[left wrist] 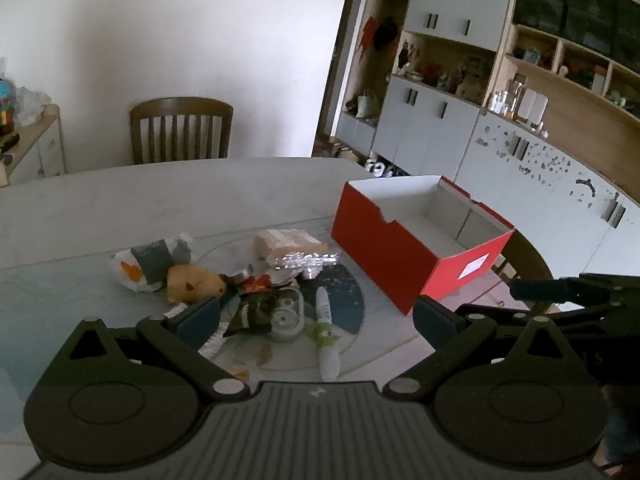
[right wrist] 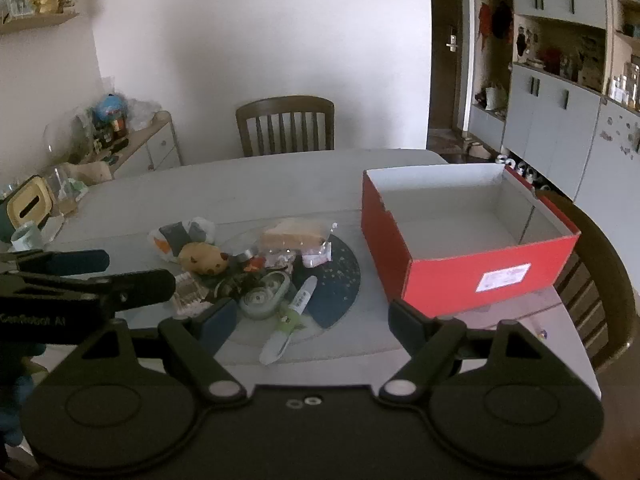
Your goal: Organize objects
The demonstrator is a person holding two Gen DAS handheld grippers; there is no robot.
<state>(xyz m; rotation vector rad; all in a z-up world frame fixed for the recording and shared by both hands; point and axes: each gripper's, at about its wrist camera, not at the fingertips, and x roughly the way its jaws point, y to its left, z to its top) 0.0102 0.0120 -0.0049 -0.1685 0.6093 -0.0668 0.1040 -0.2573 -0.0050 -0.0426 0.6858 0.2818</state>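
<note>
An open red box (left wrist: 384, 248) (right wrist: 472, 268) with a white, empty inside stands on the table to the right. A pile lies left of it: a white tube (left wrist: 326, 336) (right wrist: 290, 320), a clear oval case (left wrist: 286, 316) (right wrist: 264, 294), a yellow plush toy (left wrist: 192, 282) (right wrist: 202, 258), a wrapped tan packet (left wrist: 288, 244) (right wrist: 292, 236), a white and grey bag (left wrist: 152, 260) (right wrist: 176, 236) and dark wrappers (left wrist: 252, 308). My left gripper (left wrist: 316, 316) is open above the pile. My right gripper (right wrist: 312, 326) is open above the tube's near end. Both are empty.
The pile lies on a round glass turntable (left wrist: 348, 292) (right wrist: 340, 276) on a pale table (left wrist: 120, 208) (right wrist: 200, 192). A wooden chair (left wrist: 180, 132) (right wrist: 286, 126) stands at the far side, another (right wrist: 600, 280) behind the box. Cabinets (left wrist: 520, 140) line the right wall; a cluttered sideboard (right wrist: 120, 148) stands left.
</note>
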